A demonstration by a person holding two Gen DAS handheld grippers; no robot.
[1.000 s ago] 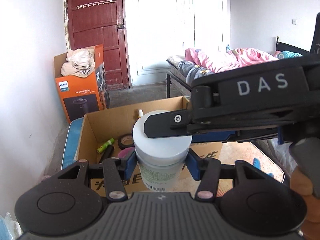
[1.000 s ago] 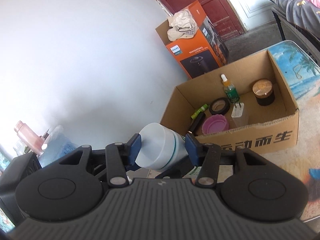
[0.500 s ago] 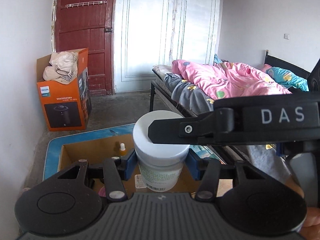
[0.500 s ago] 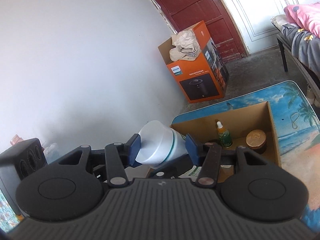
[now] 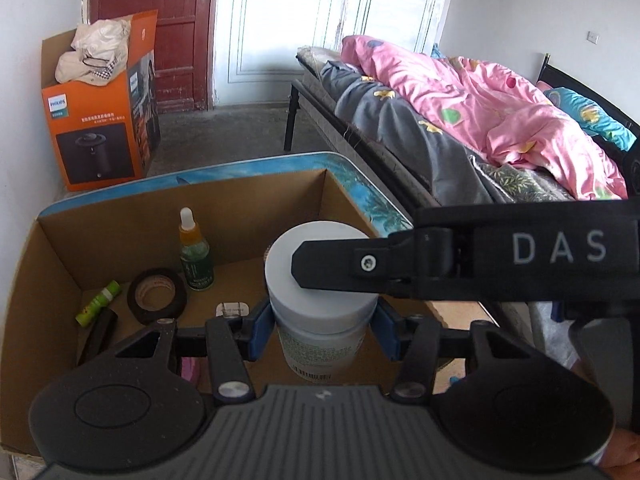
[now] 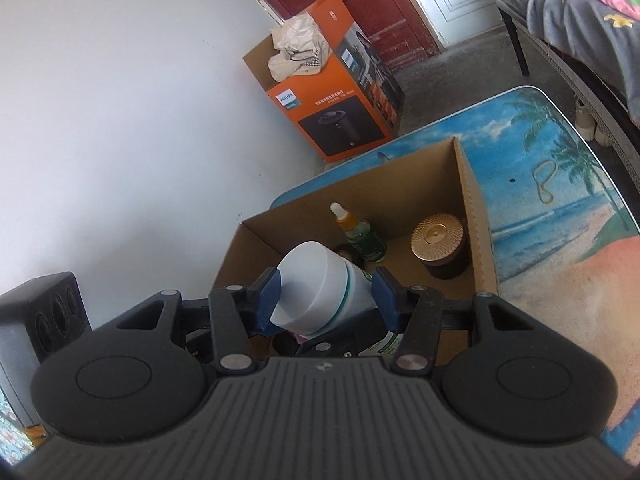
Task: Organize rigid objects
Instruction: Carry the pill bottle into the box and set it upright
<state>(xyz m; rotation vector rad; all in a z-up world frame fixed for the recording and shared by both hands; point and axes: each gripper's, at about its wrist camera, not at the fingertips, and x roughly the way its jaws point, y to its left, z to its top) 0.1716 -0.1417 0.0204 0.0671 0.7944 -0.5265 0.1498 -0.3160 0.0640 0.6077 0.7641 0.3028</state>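
Both tilted down over the cardboard box — left hand-held gripper clamps white jar body, right hand-held gripper clamps its lid.

Inside the cardboard box, the dropper bottle, tape roll and green tube crowd the left of the frame. In the right wrist view, the brown jar blocks the far right corner; bare floor lies between.

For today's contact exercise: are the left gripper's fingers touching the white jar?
Touching. The left wrist view shows both blue fingers of the left gripper pressed against the white jar just under its lid, no gap.
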